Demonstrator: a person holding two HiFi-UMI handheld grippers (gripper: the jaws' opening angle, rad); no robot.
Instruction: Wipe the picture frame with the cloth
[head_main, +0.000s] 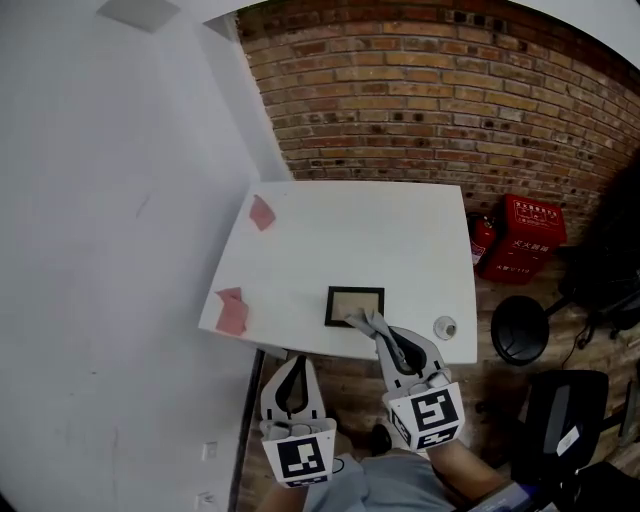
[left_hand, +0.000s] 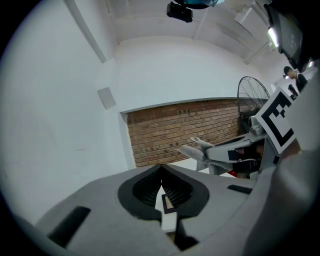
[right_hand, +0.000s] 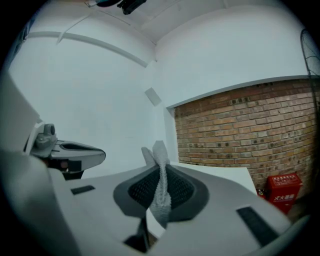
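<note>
A dark picture frame with a beige inside lies flat near the front edge of the white table. My right gripper is shut on a grey cloth, and the cloth's free end rests on the frame's near edge. In the right gripper view the cloth stands up between the jaws of that gripper. My left gripper hangs below the table's front edge, shut and holding nothing. The left gripper view shows its jaws closed, a sliver of the frame past them, and the cloth at the right.
Two pink pieces lie on the table's left side, one at the back and one at the front corner. A small round object sits at the front right. A red box, a black stool and a brick wall lie beyond.
</note>
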